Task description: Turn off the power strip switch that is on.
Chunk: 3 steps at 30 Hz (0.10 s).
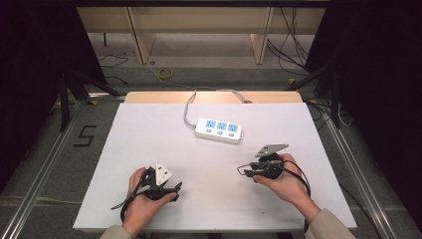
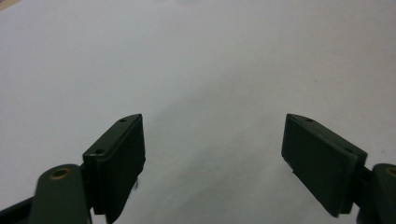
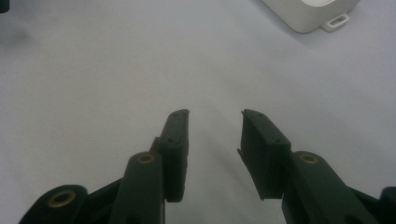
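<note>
White three-outlet power strip (image 1: 219, 130) with blue socket faces at far centre of white table (image 1: 149, 149), grey cord (image 1: 188, 107) trailing off far edge, left gripper (image 1: 175, 188) near left, jaws spread wide, right gripper (image 1: 242, 170) near right, jaws partly apart, both empty

Table (image 1: 149, 134) lay bare across near half and both flanks; wide passage there. One obstacle: power strip (image 1: 219, 130) at centre-far, its cord (image 1: 188, 107) running off far edge. Left gripper (image 1: 171, 189) and right gripper (image 1: 245, 171) sat near, well apart, open lane between. Jaws parted, nothing between them.
</note>
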### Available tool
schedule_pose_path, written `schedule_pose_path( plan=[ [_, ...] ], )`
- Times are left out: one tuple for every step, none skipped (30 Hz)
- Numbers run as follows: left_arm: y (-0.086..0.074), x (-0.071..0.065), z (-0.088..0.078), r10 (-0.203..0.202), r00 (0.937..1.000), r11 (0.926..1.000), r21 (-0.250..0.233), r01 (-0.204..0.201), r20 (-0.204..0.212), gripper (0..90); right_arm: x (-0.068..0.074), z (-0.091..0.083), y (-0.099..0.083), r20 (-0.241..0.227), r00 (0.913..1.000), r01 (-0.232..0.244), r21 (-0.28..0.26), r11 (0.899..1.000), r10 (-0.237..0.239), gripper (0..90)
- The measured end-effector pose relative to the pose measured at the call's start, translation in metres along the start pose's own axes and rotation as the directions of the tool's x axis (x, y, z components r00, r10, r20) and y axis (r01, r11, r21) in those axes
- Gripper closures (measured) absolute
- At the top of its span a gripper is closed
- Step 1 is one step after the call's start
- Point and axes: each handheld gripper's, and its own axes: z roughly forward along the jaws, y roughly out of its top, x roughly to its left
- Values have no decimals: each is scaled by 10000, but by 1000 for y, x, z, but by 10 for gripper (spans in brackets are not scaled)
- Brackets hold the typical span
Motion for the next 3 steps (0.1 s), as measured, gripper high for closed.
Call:
schedule_pose_path(
  plan=[
    [0, 0, 0, -37, 10000, 10000, -30, 37, -8, 213, 0, 0, 0, -30, 10000, -6, 10, 10000, 6, 628],
    [0, 0, 1, -25, 10000, 10000, -29, 25, -17, 214, 1, 0, 0, -74, 10000, -36, 22, 10000, 36, 629],
    [0, 0, 1, -15, 10000, 10000, -21, 15, -15, 213, 1, 0, 0, -81, 10000, -37, 27, 10000, 37, 629]
  ],
)
